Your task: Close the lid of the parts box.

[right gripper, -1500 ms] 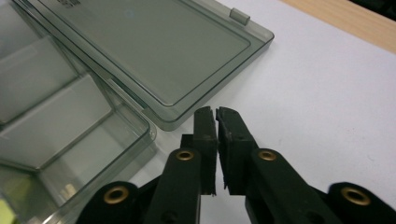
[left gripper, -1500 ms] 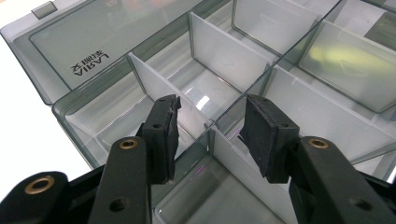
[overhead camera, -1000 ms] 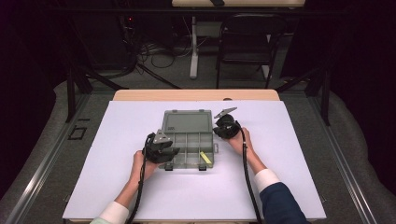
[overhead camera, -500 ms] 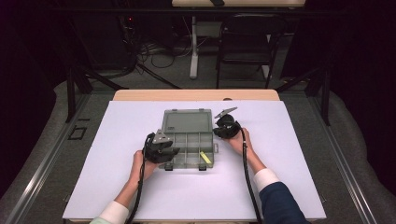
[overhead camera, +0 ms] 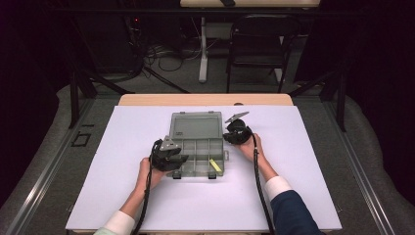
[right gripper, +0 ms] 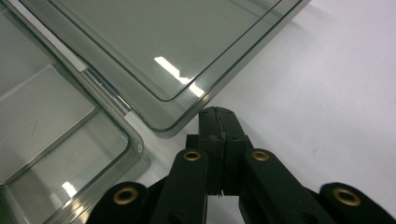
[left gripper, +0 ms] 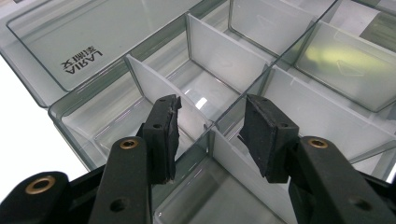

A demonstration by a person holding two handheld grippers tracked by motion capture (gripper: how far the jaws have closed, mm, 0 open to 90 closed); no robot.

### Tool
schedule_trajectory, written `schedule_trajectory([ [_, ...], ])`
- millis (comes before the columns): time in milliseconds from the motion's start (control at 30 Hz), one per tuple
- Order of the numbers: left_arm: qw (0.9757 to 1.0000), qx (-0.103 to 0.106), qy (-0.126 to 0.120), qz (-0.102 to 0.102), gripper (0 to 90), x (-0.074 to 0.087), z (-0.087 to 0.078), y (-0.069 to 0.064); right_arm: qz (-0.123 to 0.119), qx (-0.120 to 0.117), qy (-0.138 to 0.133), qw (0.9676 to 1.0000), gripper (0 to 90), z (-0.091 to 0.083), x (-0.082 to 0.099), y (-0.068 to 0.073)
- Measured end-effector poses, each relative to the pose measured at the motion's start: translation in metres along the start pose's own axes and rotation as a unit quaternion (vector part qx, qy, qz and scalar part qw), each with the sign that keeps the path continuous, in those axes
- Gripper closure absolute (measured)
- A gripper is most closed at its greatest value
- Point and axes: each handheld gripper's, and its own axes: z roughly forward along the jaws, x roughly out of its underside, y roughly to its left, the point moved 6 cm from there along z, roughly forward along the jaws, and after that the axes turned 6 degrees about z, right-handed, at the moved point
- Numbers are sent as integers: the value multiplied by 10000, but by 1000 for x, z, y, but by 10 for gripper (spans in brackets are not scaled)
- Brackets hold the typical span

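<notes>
Organizer box (overhead camera: 198,147) lid open; left gripper (left gripper: 210,135) part-open straddling divider (left gripper: 233,154); right gripper (right gripper: 218,122) closed, empty.

A white-topped counter (overhead camera: 293,196) stands on grey carpet (overhead camera: 372,147). Behind it, a black folding chair (overhead camera: 257,54), a table leg (overhead camera: 202,49) and loose cables (overhead camera: 161,54) sit in darkness.

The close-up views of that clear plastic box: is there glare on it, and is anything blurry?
Right gripper view: a bright glare streak sits on the open lid, and the shut right tongs look sharp. Left gripper view: the box shows soft reflections and a yellowish blur in a far compartment. High view: the white table cover is evenly lit, the surroundings dark.
</notes>
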Motion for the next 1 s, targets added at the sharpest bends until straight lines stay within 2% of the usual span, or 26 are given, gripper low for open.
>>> schedule_trajectory([
  [200,10000,1,2,9,558,0,0,0,-24,33,-21,10000,900,1,-1,0],
  [267,10000,0,1,9,558,0,0,0,61,37,-40,10000,900,2,-2,0],
  [333,10000,-1,4,10,558,0,0,0,15,41,-82,10000,900,4,-4,-1],
  [400,10000,0,4,11,558,0,0,0,27,55,-28,10000,900,4,-5,-2],
  [467,10000,1,12,15,559,0,0,0,43,35,-105,9999,900,5,-6,-2],
  [600,10000,-3,15,24,558,0,0,0,60,87,-46,9999,900,6,-7,-3],
  [733,10000,0,15,22,559,0,0,0,92,88,-171,9998,900,8,-9,-3],
  [833,10000,-5,9,28,558,0,0,0,99,135,-100,9998,900,7,-9,-4],
  [1000,10000,-5,11,28,558,0,0,0,134,141,-273,9994,900,7,-12,-3],
])
